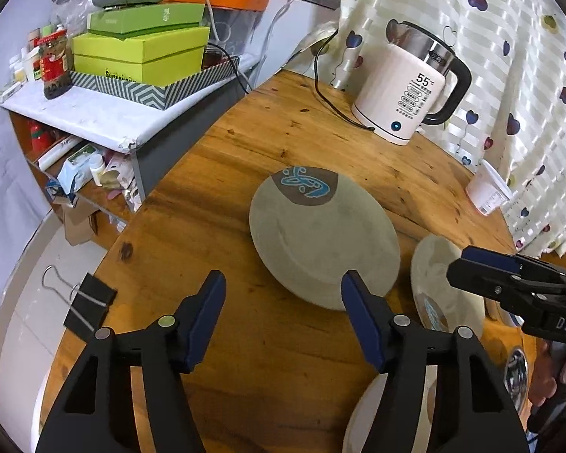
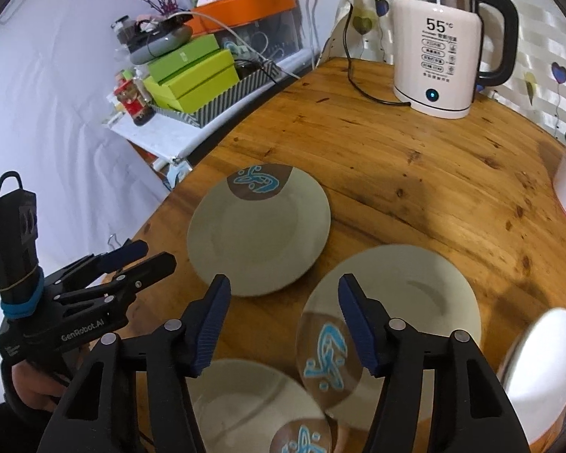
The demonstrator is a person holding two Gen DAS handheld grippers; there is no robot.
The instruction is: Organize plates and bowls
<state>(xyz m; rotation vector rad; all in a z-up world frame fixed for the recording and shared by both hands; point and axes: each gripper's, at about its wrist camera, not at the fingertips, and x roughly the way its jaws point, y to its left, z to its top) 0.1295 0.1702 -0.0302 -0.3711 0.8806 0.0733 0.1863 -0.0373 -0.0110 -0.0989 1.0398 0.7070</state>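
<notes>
Your left hand-held gripper (image 1: 283,317) and right hand-held gripper (image 2: 285,319) both hang released, seemingly gripping nothing, above grey round ceramic plates (image 2: 258,228) near the round wooden worktop's (image 2: 415,173) front edge

We see the left gripper (image 1: 283,317) built from matte black plastic arms, each finger faced with a dark blue ribbed pad (image 1: 203,321). Round silver pivot screws (image 1: 102,333) mark the linkage joints. The right gripper (image 2: 285,321) has the same construction. At the lower left of the right wrist view, we note white "GenRobot.AI" lettering on the left unit's black body, a black camera block with a loop on top, and a blue elastic band (image 2: 20,304) around its base. A hand (image 2: 32,387) grips the handle beneath, above a dark sleeve.
</notes>
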